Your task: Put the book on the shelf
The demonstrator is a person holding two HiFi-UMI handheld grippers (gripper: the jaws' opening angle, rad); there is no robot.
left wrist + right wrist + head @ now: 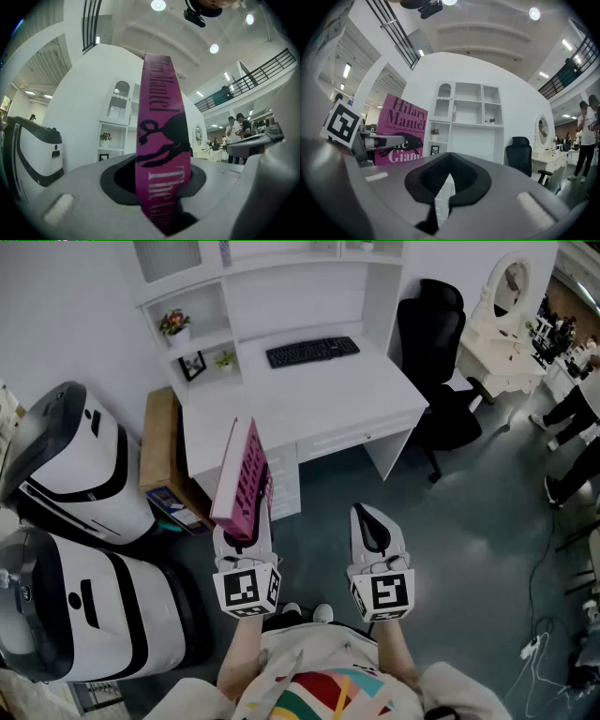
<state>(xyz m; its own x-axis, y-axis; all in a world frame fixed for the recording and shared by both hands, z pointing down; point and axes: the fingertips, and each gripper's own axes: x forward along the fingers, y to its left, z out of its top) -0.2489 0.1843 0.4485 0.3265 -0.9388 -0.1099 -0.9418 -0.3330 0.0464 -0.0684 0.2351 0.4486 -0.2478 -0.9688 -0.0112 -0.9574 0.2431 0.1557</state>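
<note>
A magenta book (241,479) stands upright on its edge in my left gripper (246,532), whose jaws are shut on its lower end. In the left gripper view its spine (161,136) rises between the jaws. The right gripper view shows its pink cover (399,136) at the left. My right gripper (373,526) hangs beside it, shut and holding nothing. Both are over the grey floor in front of a white desk (300,404). The white shelf unit (202,334) rises at the desk's back and left.
A black keyboard (312,351) lies on the desk. A flower pot (175,325) and a small frame (192,365) sit in the side shelves. A black office chair (436,362) stands right of the desk. Two large white machines (70,540) stand at the left.
</note>
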